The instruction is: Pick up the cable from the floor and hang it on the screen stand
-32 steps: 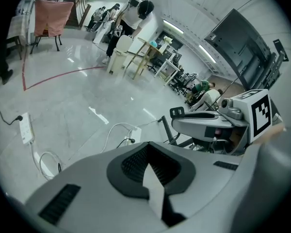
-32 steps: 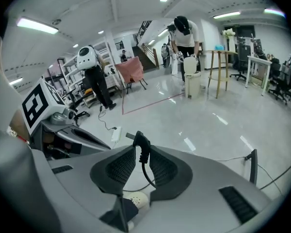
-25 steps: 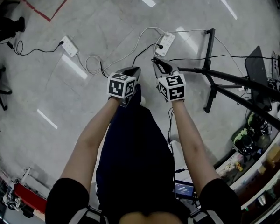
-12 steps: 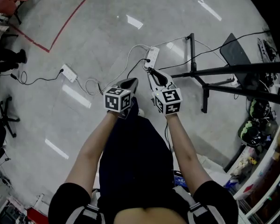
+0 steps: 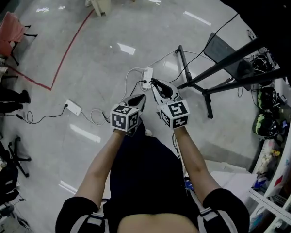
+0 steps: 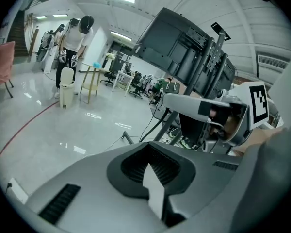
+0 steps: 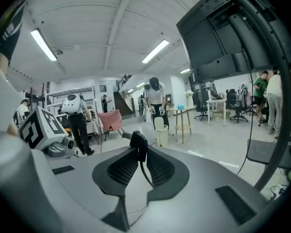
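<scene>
R gripper [image 5: 157, 87] pinches black cable [image 7: 137, 144]; my L gripper [image 6: 150, 166] closed, empty. Pickup done; I've yet to hang it on screen stand [image 5: 223, 63].

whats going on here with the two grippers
A person holds a two-jaw gripper in each hand above a glossy grey floor. The right gripper is clamped on the plug end of a thin black cable, lifted clear of the floor. The left gripper is shut and empty. The black metal screen stand is off to the right; the cable is not yet hung on it.
</scene>
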Available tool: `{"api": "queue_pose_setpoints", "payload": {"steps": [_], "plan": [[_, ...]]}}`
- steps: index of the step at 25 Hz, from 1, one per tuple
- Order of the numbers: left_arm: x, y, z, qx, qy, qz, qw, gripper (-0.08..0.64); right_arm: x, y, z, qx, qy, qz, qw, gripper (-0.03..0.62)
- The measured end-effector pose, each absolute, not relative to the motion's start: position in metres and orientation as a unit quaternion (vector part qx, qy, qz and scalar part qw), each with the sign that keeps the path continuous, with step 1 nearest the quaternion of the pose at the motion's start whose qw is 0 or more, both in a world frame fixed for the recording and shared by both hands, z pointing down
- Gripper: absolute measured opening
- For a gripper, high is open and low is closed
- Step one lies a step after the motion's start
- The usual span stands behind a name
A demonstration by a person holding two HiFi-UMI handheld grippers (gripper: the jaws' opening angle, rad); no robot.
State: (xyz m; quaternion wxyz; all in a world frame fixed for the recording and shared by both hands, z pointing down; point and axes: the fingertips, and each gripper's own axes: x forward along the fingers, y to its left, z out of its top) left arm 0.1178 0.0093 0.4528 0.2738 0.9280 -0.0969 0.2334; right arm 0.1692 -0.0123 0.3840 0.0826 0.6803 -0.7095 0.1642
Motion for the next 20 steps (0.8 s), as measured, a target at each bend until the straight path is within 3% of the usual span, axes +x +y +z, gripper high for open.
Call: {"api": "queue_pose_setpoints", "payload": {"steps": [20], "plan": [[0.183,0.077,0.348,0.958,0.033,0.185,0.216,0.008,0.215,0.053,0.271,0.734,-0.669,0.108,0.046,0.072]]}}
